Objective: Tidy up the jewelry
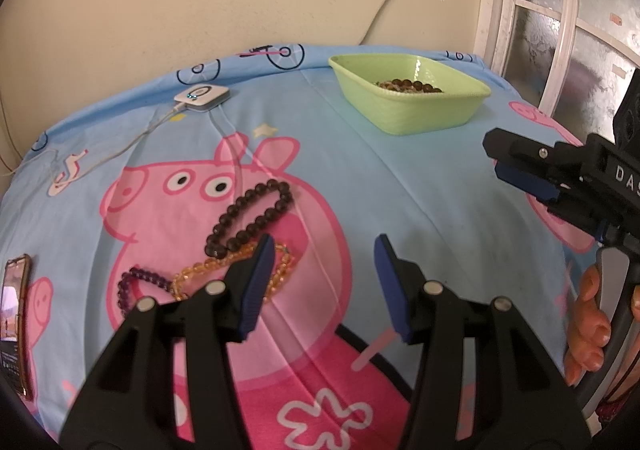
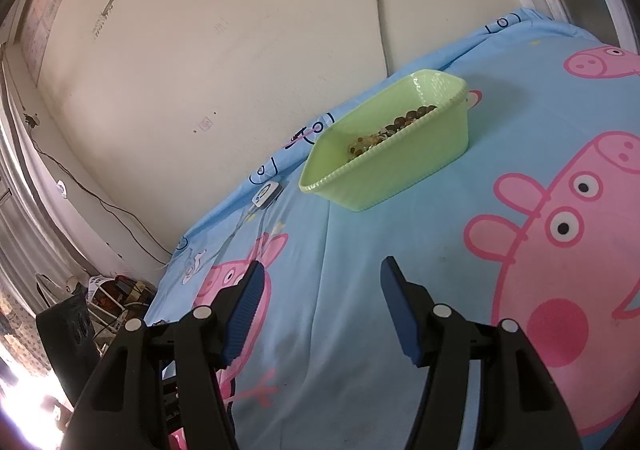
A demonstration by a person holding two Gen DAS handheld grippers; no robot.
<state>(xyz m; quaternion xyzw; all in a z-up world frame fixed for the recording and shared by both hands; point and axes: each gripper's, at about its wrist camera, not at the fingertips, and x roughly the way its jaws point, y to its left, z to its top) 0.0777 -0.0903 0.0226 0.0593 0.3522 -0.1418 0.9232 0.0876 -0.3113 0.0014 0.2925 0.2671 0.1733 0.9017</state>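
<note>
Three bead bracelets lie on the cartoon-pig bedsheet in the left wrist view: a dark brown one [image 1: 250, 220], an amber one [image 1: 234, 270] and a purple one [image 1: 138, 286]. My left gripper [image 1: 324, 250] hovers open just right of them, its left finger partly covering the amber beads. A pale green basket [image 1: 408, 98] at the back holds more beads [image 1: 410, 85]. My right gripper [image 2: 320, 272] is open and empty over bare sheet, facing the basket [image 2: 394, 166]. It also shows from the side as the right gripper [image 1: 516, 174] in the left wrist view, held by a hand [image 1: 588, 330].
A small white device [image 1: 202, 96] with a cable lies near the back wall. A phone [image 1: 16, 322] rests at the sheet's left edge. Beside the bed's left side sits floor clutter [image 2: 112, 298]. A window frame [image 1: 560, 30] stands at the right.
</note>
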